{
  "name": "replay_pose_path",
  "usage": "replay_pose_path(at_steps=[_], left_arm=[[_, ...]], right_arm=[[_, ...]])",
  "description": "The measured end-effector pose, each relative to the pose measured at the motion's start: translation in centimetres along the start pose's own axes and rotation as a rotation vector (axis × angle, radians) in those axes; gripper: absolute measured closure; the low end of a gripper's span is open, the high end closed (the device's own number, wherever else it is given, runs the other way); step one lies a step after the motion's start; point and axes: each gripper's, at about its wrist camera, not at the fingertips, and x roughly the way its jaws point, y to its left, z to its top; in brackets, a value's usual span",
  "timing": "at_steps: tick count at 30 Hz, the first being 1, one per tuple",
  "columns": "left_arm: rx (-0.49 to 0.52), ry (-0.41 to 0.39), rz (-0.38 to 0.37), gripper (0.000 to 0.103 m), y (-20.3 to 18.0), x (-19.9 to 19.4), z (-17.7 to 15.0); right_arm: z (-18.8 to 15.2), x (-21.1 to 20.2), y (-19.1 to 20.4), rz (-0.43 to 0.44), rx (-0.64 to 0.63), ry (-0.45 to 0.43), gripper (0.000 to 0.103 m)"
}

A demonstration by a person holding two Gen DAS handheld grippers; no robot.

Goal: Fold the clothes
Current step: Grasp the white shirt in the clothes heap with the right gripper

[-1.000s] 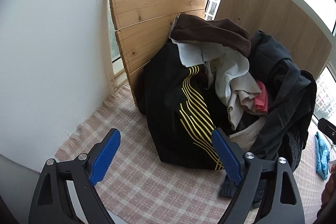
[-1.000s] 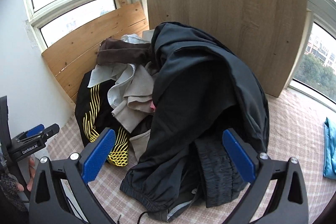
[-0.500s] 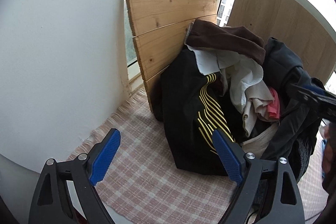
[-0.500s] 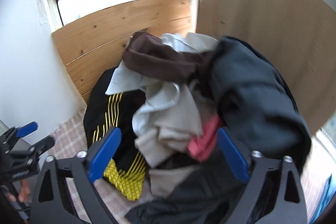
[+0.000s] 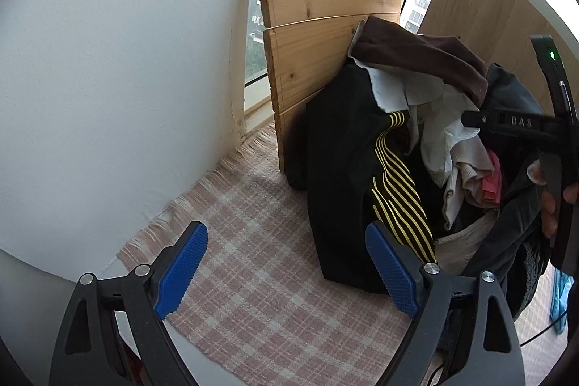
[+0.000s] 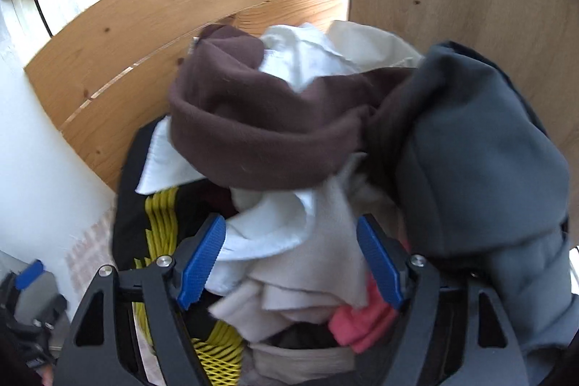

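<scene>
pile of clothes (image 5: 416, 147) heaped unfolded at the checked cloth's (image 5: 253, 277) far edge against the wooden boards (image 5: 318, 35) | no folded garment in view | right gripper (image 6: 289, 259) open-jawed around a white garment (image 6: 289, 241), not clamped | left gripper (image 5: 286, 270) open, empty, near the pile

I log a brown garment (image 6: 260, 118) over white cloth (image 6: 289, 230), black top (image 5: 347, 169) with yellow stripes, grey jacket (image 6: 481, 161), pink-and-cream checked blanket (image 5: 260, 284), blue pads (image 5: 181, 270).
</scene>
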Motion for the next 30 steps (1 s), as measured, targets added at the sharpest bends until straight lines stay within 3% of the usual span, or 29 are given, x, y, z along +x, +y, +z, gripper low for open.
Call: replay_pose_path(at_steps=[3,4,5,7,20,24,30], left_arm=[[0.01,-0.002,0.005,0.014,-0.2,0.1,0.1],[0.009,-0.002,0.006,0.014,-0.3,0.2,0.2],[0.008,0.001,0.005,0.014,-0.3,0.2,0.2],[0.005,0.008,0.001,0.014,-0.2,0.4,0.3],[-0.017,0.023,0.018,0.014,0.7,1.1,0.4],[-0.008,0.028,-0.004,0.014,0.1,1.3,0.4],[0.03,0.023,-0.016,0.014,-0.7,0.9,0.3]], right_arm=[[0.6,-0.1,2.1,0.018,-0.078,-0.003,0.029],[0.9,0.0,2.7,0.02,-0.098,0.0,0.033],[1.3,0.3,3.3,0.019,-0.112,0.008,0.039],[1.7,0.2,3.0,0.026,-0.098,0.011,0.062],[3.5,-2.7,-1.6,0.088,0.085,-0.003,0.062],[2.7,-3.2,-1.7,0.048,0.06,-0.009,0.045],[2.8,-1.0,-1.0,0.016,0.034,0.035,0.045]])
